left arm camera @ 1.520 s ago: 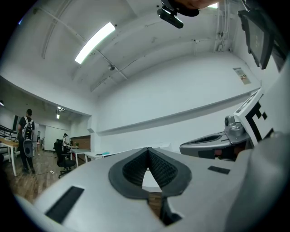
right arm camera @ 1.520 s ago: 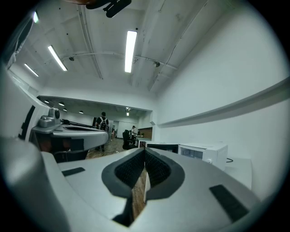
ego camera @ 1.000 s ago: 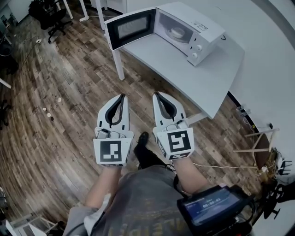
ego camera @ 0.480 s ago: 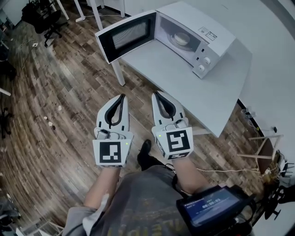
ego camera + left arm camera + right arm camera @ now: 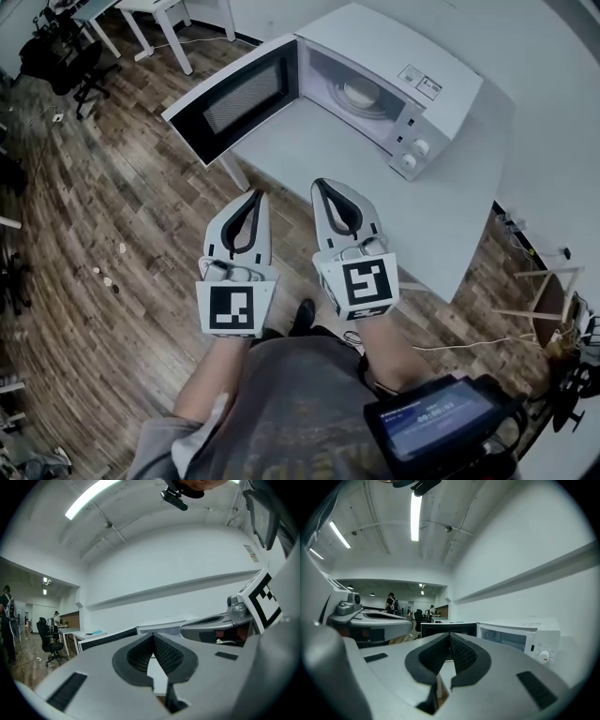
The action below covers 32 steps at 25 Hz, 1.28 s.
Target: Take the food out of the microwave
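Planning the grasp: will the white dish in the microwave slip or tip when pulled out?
The white dish looks smooth and rigid, likely ceramic, so probably slippery to pinch. It sits low and wide in the microwave, so tipping seems unlikely.

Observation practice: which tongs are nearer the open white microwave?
The right tongs, showing against the white table's edge; the left tongs are over the wooden floor.

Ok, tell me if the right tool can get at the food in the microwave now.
Probably yes: the door stands wide open and nothing lies between the right tool and the food, though its jaws are shut and must open first.
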Each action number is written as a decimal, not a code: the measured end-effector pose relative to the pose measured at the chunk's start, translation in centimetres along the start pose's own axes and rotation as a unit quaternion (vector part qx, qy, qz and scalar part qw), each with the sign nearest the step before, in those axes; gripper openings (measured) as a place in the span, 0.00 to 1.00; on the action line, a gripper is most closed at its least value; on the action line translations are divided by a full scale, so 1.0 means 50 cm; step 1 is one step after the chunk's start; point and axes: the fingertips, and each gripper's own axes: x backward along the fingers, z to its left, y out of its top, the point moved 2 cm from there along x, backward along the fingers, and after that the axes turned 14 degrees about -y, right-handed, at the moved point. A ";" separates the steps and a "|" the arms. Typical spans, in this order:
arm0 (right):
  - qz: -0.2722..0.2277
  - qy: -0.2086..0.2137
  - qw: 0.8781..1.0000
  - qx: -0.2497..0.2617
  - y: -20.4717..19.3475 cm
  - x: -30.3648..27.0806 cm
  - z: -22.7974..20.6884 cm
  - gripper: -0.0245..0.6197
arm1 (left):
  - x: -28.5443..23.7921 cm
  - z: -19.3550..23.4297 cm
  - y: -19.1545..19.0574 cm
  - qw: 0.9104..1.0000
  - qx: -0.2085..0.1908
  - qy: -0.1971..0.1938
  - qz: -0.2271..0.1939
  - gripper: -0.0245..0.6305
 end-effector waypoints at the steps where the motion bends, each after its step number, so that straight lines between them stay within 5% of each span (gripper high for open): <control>1: 0.000 -0.005 1.000 -0.001 0.000 -0.007 -0.009 0.05 | -0.013 0.002 0.002 1.000 -0.001 -0.004 -0.001 0.05; 17: 0.007 -0.126 0.992 0.006 -0.001 -0.114 -0.127 0.05 | -0.210 0.057 0.017 0.992 -0.009 -0.121 -0.029 0.05; 26: 0.020 -0.236 0.971 0.003 0.001 -0.216 -0.181 0.05 | -0.367 0.106 0.029 0.969 -0.014 -0.243 -0.047 0.05; 32: 0.039 -0.310 0.950 0.003 -0.005 -0.256 -0.195 0.05 | -0.437 0.123 0.022 0.944 -0.008 -0.326 -0.050 0.05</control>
